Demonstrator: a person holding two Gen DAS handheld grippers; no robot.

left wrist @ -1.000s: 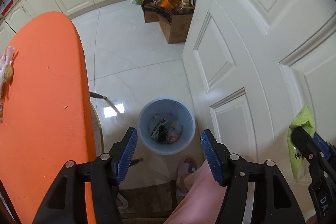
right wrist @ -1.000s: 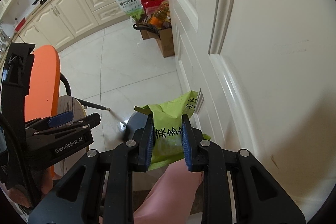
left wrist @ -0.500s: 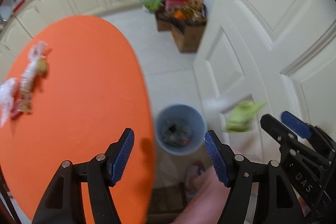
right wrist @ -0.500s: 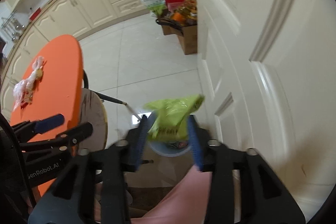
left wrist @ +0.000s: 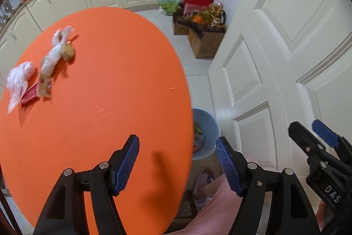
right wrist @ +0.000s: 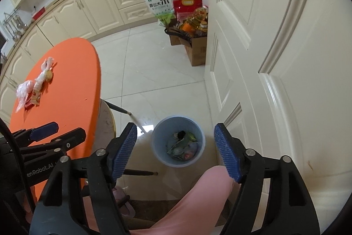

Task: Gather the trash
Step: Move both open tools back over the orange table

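Two sets of tongs: our right tongs (right wrist: pixel 175 150) are spreading, nothing between, above the bin (right wrist: pixel 158 148); left tongs (left wrist: pixel 177 165) are gaping empty; desk (left wrist: pixel 99 102) wrappers (left wrist: pixel 39 74) are blurring.

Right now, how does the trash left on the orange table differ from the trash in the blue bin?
The wrappers on the table lie strung out in a loose line on the orange table, mostly clear and pinkish plastic with a red packet. The trash in the bin sits heaped together inside the blue bin on the floor, with green pieces among it. Both are crumpled packaging, and neither is held.
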